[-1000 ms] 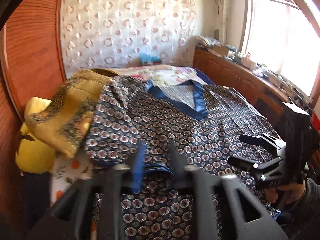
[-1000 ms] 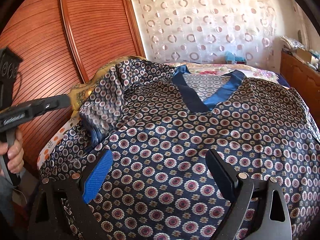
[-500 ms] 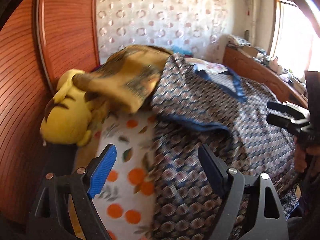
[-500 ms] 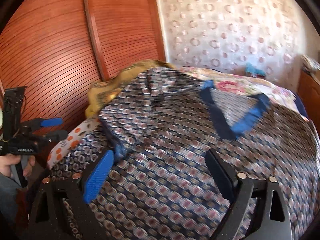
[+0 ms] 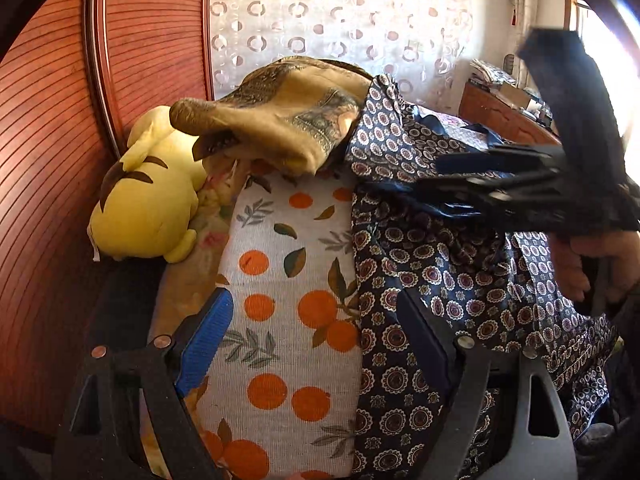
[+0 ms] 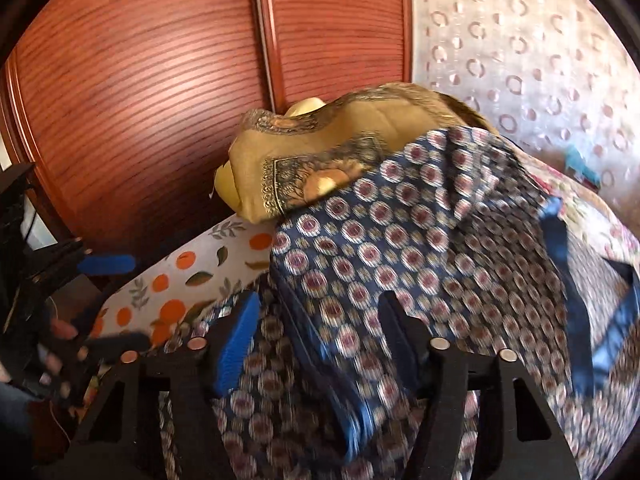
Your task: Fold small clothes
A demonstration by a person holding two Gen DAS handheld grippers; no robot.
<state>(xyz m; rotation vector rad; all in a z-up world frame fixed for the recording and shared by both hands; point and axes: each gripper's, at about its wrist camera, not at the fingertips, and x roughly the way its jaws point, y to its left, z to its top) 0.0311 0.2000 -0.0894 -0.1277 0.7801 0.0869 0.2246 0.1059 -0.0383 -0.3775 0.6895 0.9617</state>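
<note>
Shirt (image 5: 440,280): navy w/ round medallion print, blue V-neck trim; spread over the bed, its left edge lying along the bare orange-print sheet (image 5: 280,280).
Shirt sleeve: folded in over the body, hem edge running diagonally in right wrist view (image 6: 320,340) (blurred there).
L gripper (image 5: 316,344): wide open, nothing between the fingers; hangs over the line where the shirt edge meets the sheet. Blue-padded finger over the sheet, dark finger over the shirt. Not touching cloth as far as I can see.
L gripper in right wrist view (image 6: 108,300): at far left edge, fingers apart, a hand on the handle below.
R gripper (image 6: 316,340): jaws closing, partly open; the folded sleeve edge lies between the fingers, pads not seen pressing on it yet. Whether the tips touch the cloth – can't tell (motion blur).
R gripper in left wrist view (image 5: 460,184): comes in from the right, low over the sleeve fold, blurred; hand (image 5: 580,264) on its handle.
Yellow cloth (image 5: 288,116): tan/gold patterned, heaped at the bed's far left, touching the shirt's shoulder.
Plush (image 5: 148,200): yellow w/ brown marks, wedged btwn the yellow cloth and the wardrobe (image 5: 52,160), partly under the cloth.
Curtain (image 5: 340,20): white w/ ring pattern, behind the bed.
Dresser (image 5: 500,116): wooden, cluttered top, far right by the window.
</note>
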